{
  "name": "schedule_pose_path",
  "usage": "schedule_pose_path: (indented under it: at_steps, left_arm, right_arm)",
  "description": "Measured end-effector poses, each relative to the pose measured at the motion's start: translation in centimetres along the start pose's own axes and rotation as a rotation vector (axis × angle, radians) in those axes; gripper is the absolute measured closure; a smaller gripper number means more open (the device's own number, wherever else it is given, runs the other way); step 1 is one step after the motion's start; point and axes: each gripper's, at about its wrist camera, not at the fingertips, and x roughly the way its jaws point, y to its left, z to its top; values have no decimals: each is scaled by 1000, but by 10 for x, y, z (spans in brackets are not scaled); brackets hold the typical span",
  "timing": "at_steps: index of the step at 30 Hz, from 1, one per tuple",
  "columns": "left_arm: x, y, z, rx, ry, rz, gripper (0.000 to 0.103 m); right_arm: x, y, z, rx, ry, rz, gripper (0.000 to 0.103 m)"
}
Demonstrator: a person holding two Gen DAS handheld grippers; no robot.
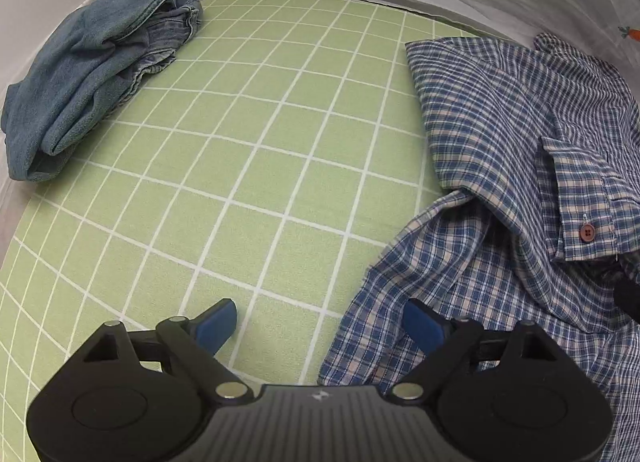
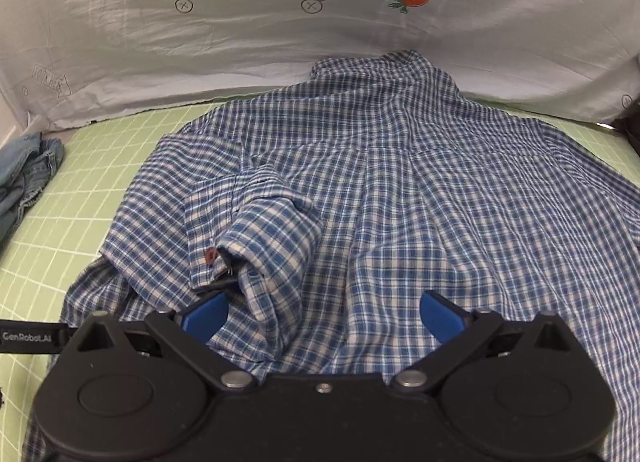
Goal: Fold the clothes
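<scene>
A blue and white plaid shirt (image 2: 420, 189) lies spread on the green grid mat (image 1: 248, 165), back side up, collar toward the far wall. One sleeve with a red-buttoned cuff (image 2: 224, 250) is folded over onto the shirt's body. My right gripper (image 2: 324, 318) hovers open over the shirt's lower part, the sleeve's bunched end between its blue fingers. In the left wrist view the same shirt (image 1: 500, 165) fills the right side. My left gripper (image 1: 320, 326) is open at the shirt's left hem, its left finger over bare mat, its right finger over cloth.
Crumpled blue jeans (image 1: 92, 77) lie at the mat's far left corner, also the jeans (image 2: 28, 177) at the left edge. A white sheet with carrot prints (image 2: 280, 21) hangs along the back. A black strap (image 2: 32, 338) reaches in from the left.
</scene>
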Motion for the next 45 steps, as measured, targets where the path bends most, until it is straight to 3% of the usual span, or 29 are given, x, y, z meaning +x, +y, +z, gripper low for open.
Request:
schedule_pose_path:
  at_steps: [3, 8, 13, 15, 19, 25, 27, 29, 33, 39, 41, 45]
  left_arm:
    - [1, 0, -1, -3, -3, 5, 6]
    - [3, 0, -1, -16, -1, 11, 3]
    - [5, 0, 0, -27, 2, 18, 0]
    - [5, 0, 0, -29, 3, 20, 0]
    - [6, 0, 0, -35, 8, 22, 0]
    - [6, 0, 0, -34, 7, 21, 0]
    - [6, 1, 0, -32, 6, 20, 0]
    - [6, 1, 1, -30, 4, 19, 0]
    - [5, 0, 1, -28, -3, 18, 0]
    - [6, -2, -1, -33, -11, 21, 0]
    - [6, -3, -2, -34, -12, 22, 0]
    - [7, -5, -2, -34, -11, 21, 0]
  right_arm:
    - [6, -2, 7, -18, -32, -62, 2]
    - [-29, -66, 15, 206, -181, -252, 2]
    - [-39, -153, 0, 392, -118, -452, 2]
    - [-42, -161, -6, 412, -105, -422, 2]
    - [-35, -112, 2, 216, -114, -277, 2]
    - [-3, -45, 20, 45, -64, -65, 2]
    - [7, -29, 21, -20, -36, -74, 2]
    - [18, -26, 22, -67, -23, -141, 2]
    - [13, -68, 28, 101, -76, -293, 4]
    - [-4, -117, 9, 267, -46, -400, 5]
    - [-8, -120, 4, 306, -42, -357, 5]
    - [-7, -124, 5, 368, -45, -185, 5]
